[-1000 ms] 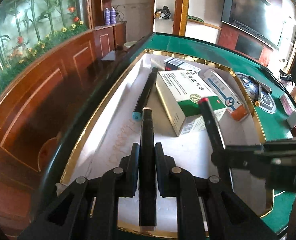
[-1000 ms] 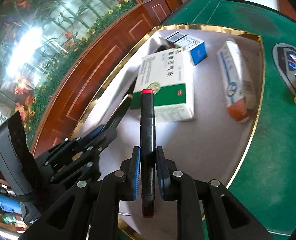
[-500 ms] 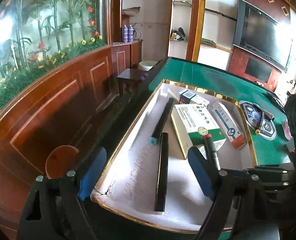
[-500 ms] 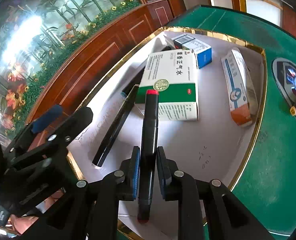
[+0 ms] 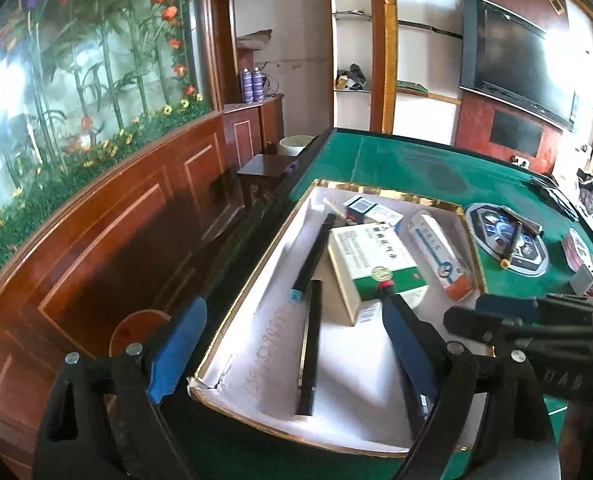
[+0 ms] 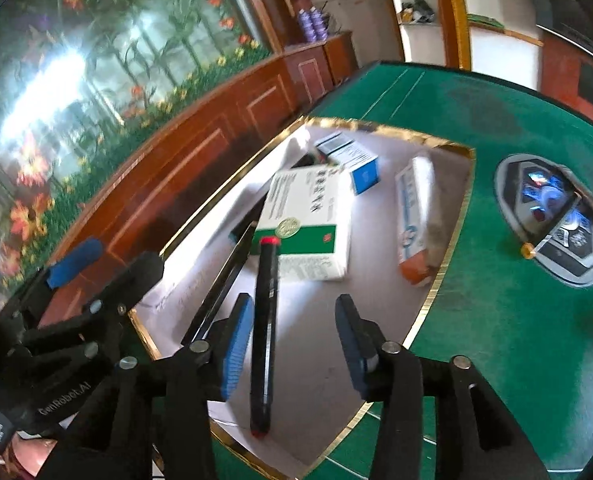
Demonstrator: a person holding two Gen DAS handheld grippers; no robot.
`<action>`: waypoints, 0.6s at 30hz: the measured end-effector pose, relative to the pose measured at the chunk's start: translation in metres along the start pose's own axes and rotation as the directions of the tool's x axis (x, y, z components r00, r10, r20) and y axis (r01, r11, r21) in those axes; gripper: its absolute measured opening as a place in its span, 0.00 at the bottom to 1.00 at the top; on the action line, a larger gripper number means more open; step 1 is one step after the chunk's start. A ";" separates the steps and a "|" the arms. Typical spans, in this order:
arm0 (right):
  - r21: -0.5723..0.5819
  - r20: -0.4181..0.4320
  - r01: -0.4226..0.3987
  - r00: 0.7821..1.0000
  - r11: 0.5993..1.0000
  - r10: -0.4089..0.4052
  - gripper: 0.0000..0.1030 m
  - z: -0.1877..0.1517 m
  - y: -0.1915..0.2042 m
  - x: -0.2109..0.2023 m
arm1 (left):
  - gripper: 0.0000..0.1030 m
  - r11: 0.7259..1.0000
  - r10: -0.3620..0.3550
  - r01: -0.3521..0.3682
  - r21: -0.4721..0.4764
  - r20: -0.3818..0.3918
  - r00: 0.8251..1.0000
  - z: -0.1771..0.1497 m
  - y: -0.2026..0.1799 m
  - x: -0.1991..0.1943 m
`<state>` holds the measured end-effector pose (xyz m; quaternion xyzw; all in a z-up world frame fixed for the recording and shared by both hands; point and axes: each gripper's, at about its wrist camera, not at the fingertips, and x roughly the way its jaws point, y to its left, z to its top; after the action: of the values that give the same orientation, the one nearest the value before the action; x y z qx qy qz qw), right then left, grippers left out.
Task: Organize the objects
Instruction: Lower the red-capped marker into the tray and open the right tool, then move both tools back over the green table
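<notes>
A white gold-rimmed tray (image 5: 252, 316) (image 6: 436, 292) on the green table holds three black pens and several boxes. My left gripper (image 5: 292, 344) is open above the tray's near edge, over a plain black pen (image 5: 310, 344). A blue-tipped pen (image 5: 310, 256) lies beyond it. My right gripper (image 6: 292, 340) is open; the red-tipped pen (image 6: 265, 320) lies in the tray between its fingers, nearer the left one. A green-and-white box (image 5: 370, 268) (image 6: 308, 224) lies in the middle of the tray.
A blue-and-white box (image 6: 348, 156) and a white-and-orange box (image 6: 414, 216) lie at the tray's far side. A round grey panel (image 6: 552, 216) sits in the green felt at right. A wooden wall panel (image 5: 116, 240) runs along the left.
Both grippers opened and let go of their pens, which now lie in the tray. Both grippers drew back toward the tray's near edge.
</notes>
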<state>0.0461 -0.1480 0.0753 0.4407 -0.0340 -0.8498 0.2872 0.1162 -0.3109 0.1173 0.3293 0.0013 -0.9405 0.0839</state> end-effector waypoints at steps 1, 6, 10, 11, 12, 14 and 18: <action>0.014 0.012 0.005 1.000 1.000 -0.005 0.49 -0.001 -0.006 -0.006 | 0.87 1.000 0.000 0.000 0.007 0.003 1.000 0.000 -0.002 -0.002; 0.082 0.065 0.033 0.997 0.996 -0.038 0.50 -0.008 -0.035 -0.039 | 0.87 0.998 -0.040 0.038 0.049 0.031 0.999 0.012 -0.026 -0.022; 0.131 0.137 0.105 0.983 0.986 -0.123 0.49 -0.018 -0.061 -0.092 | 0.87 0.980 -0.189 0.183 0.073 0.084 0.978 0.036 -0.047 -0.052; 0.137 0.156 0.143 0.974 0.980 -0.164 0.50 -0.019 -0.067 -0.109 | 0.87 0.970 -0.236 0.228 0.087 0.100 0.967 0.047 -0.054 -0.060; 0.140 0.172 0.188 0.962 0.972 -0.211 0.50 -0.021 -0.072 -0.126 | 0.87 0.949 -0.306 0.294 0.110 0.118 0.945 0.062 -0.064 -0.070; 0.157 0.202 0.302 0.922 0.940 -0.330 0.50 -0.023 -0.083 -0.167 | 0.87 0.915 -0.395 0.376 0.146 0.135 0.909 0.085 -0.077 -0.083; 0.243 0.243 0.505 0.795 0.828 -0.556 0.55 -0.034 -0.104 -0.254 | 0.88 0.806 -0.574 0.527 0.270 0.140 0.807 0.140 -0.124 -0.113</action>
<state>0.1378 0.0763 0.2079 0.3190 -0.0229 -0.9474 -0.0098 0.0970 -0.1791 0.2904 0.2183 -0.0148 -0.9480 -0.2311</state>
